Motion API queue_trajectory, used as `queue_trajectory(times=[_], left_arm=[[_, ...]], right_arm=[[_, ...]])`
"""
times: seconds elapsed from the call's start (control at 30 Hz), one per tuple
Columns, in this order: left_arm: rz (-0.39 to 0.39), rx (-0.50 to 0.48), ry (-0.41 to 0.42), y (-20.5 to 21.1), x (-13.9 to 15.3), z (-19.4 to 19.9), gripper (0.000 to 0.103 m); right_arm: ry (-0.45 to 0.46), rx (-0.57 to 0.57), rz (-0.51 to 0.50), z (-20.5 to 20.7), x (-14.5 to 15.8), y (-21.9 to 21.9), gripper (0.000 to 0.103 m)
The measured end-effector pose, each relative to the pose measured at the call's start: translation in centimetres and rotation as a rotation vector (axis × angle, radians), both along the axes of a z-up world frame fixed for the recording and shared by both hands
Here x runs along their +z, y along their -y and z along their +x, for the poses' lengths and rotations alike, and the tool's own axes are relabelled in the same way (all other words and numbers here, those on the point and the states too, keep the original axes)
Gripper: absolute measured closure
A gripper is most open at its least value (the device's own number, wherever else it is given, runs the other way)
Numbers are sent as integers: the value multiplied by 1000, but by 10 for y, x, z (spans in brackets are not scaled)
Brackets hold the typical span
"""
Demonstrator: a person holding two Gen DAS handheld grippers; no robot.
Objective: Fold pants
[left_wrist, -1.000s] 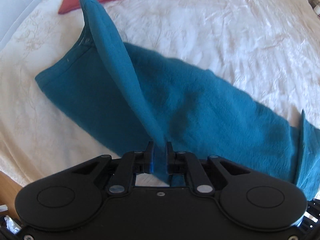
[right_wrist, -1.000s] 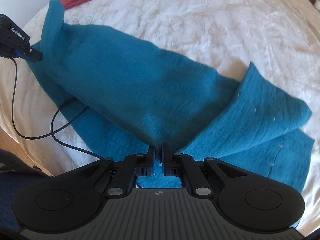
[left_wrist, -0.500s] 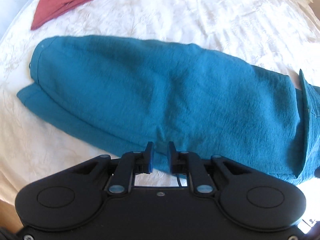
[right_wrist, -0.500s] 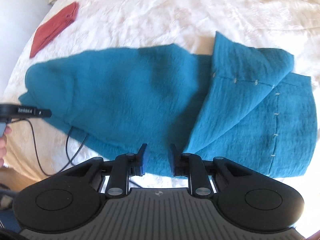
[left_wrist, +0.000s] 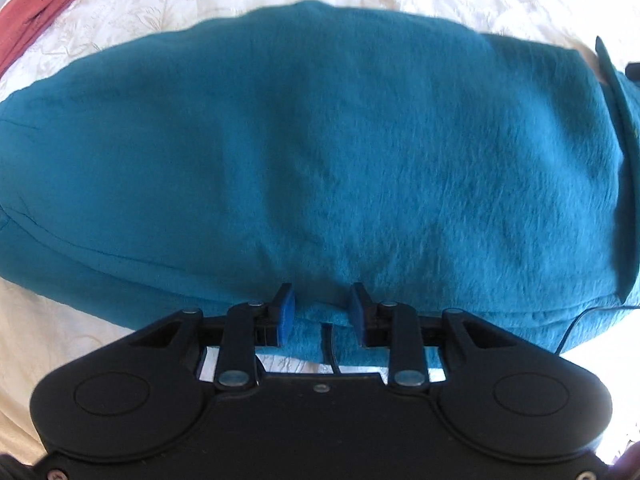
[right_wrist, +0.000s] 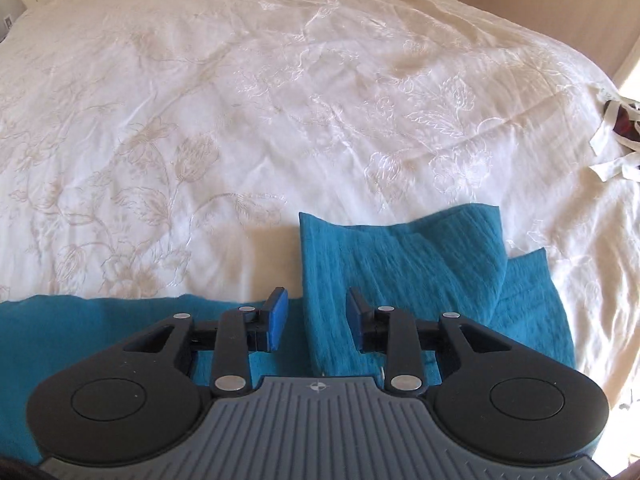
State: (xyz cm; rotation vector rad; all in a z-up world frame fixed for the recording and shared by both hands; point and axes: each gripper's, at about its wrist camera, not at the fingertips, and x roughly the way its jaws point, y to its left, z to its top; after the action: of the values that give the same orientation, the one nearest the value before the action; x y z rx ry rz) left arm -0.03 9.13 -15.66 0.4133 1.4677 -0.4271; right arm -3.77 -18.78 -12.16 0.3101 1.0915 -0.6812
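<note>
The teal pants [left_wrist: 320, 152] lie folded over lengthwise on the white bedspread and fill most of the left wrist view. My left gripper [left_wrist: 322, 314] is open, low over the pants' near edge, with cloth between the jaws but not pinched. In the right wrist view the pants' end [right_wrist: 400, 272] lies in loose, turned-over layers. My right gripper [right_wrist: 316, 318] is open just above that end, holding nothing.
The embroidered white bedspread [right_wrist: 280, 100] stretches far beyond the pants. A folded red garment [left_wrist: 44, 4] lies at the far left. A black cable [left_wrist: 576, 324] runs by the pants' right edge. White straps [right_wrist: 616, 136] hang at the bed's right edge.
Both grippers let go of the pants and opened wide. The raised layer dropped flat onto the lower one. The left gripper moved lower, the right gripper tilted up toward the far bed.
</note>
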Motion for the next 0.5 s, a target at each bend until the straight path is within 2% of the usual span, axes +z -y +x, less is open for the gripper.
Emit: queue_trajectory(times=[0.1,0.23,0.27,0.3,0.33,0.37,0.5], left_arm=[[8,-9,13,-4,-1,-3,55],[-10,27,17,-13,6,-1,54],[-12,38,21,-15,9,-1,54],[-15,48,28,-17,12,-1,54],[-16,55,39,-18,15,-1,54],[-15,63,56,-20,20,-2,54],[-12,84,114,-18,37,-7,49]], right_arm=[[-60,-10,-8,18,-17,3,71],[-155,5,-30,29,-39,4,73],[-165,20,-35,30,-41,3,77],[-169,33,-42,27,-40,4,91],[-167,43,-40,24,-37,5,96],[-137,36,-32,16,-28,7,96],[19,-86,-15,-34,22,28,98]])
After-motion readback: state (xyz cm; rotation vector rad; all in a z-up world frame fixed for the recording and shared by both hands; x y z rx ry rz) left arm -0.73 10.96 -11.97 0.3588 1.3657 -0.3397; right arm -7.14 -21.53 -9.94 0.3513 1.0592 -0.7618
